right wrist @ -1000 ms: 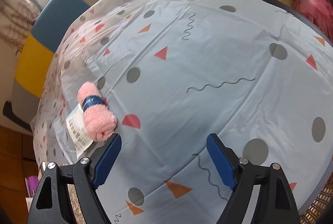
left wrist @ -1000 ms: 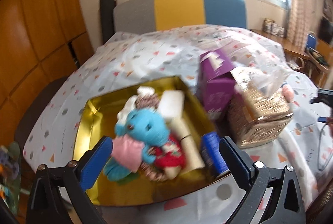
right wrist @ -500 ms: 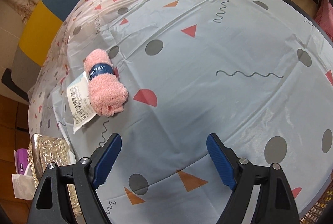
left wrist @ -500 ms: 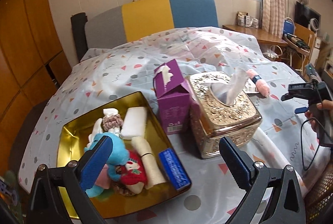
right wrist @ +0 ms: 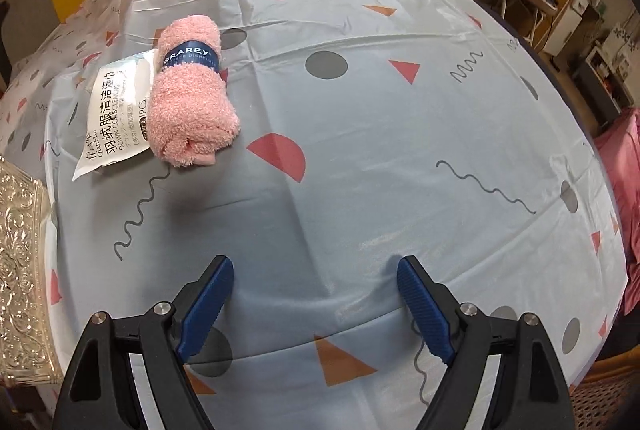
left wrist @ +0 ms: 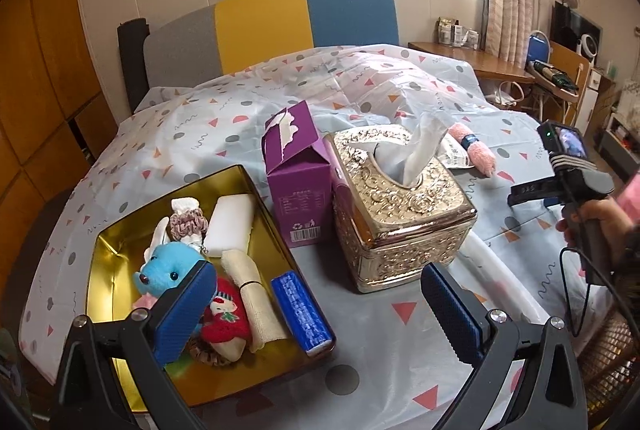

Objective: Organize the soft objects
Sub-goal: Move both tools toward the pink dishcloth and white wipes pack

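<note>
A gold tray [left wrist: 104, 242] at the left holds a blue plush toy [left wrist: 166, 270], a red plush [left wrist: 224, 318], scrunchies, a white sponge [left wrist: 232, 222], a rolled cream cloth [left wrist: 256, 294] and a blue packet [left wrist: 302, 314]. My left gripper [left wrist: 316, 306] is open and empty, raised above the tray's near right corner. A rolled pink towel [right wrist: 188, 102] with a blue band lies on the tablecloth, partly on a white wipe packet [right wrist: 114, 110]; it also shows in the left wrist view [left wrist: 476, 150]. My right gripper [right wrist: 316, 294] is open and empty, short of the towel and to its right.
A gold tissue box [left wrist: 400, 206] and a purple carton [left wrist: 298, 174] stand between the tray and the towel. The tissue box edge shows in the right wrist view [right wrist: 20, 270]. The tablecloth's right edge [right wrist: 616, 190] drops off. A chair back [left wrist: 280, 26] stands behind the table.
My left gripper has pulled back and risen from the tray, bringing the boxes and towel into view. My right gripper has moved toward the pink towel, which now looks larger and more central.
</note>
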Demonstrator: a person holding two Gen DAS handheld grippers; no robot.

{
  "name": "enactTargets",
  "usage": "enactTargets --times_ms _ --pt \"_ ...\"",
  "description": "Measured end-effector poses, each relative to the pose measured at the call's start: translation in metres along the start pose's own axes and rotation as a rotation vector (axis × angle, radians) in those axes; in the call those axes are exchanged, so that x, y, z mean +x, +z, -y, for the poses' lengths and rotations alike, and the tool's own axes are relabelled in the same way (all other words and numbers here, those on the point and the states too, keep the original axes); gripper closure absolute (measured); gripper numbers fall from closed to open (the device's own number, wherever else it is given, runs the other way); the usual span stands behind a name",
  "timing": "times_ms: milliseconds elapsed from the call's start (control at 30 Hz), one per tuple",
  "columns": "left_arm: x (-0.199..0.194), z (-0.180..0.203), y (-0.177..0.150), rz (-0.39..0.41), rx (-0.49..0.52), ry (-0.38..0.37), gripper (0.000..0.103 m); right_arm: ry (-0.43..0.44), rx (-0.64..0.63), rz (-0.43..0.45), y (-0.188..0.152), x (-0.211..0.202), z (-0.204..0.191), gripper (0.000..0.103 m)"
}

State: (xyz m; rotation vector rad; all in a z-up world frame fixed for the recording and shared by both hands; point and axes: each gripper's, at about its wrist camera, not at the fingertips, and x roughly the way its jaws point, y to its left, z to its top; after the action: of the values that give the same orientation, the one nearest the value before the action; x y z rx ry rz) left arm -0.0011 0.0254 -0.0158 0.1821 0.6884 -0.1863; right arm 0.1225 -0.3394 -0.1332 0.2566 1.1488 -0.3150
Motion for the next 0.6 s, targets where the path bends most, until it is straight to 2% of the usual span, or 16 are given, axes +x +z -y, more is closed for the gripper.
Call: enactTargets --times_ms 100,267,400,533,600 --pt "-0.003 -0.002 0.002 0.015 0.003 -0.004 0.000 0.005 0.003 0.004 -0.002 0.001 0.003 0.013" --pt "-0.006 -0.006 0.008 0.026 -0.006 -0.035 0.000 0.007 0.003 -0.014 -0.005 0.005 0.006 0.000" --pt "-0.013 -0.003 0.017 0.067 0.018 -0.072 0.000 0.009 -0.002 0.001 -0.009 0.003 0.008 0.000" --pt "-0.018 0.001 0.033 0.091 0.028 -0.109 0.000 0.005 0.004 -0.020 -0.009 0.003 0.006 0.000" --pt "-0.021 0.002 0.044 0.106 0.018 -0.111 0.000 0.016 0.018 -0.028 -0.007 0.001 0.007 0.003"
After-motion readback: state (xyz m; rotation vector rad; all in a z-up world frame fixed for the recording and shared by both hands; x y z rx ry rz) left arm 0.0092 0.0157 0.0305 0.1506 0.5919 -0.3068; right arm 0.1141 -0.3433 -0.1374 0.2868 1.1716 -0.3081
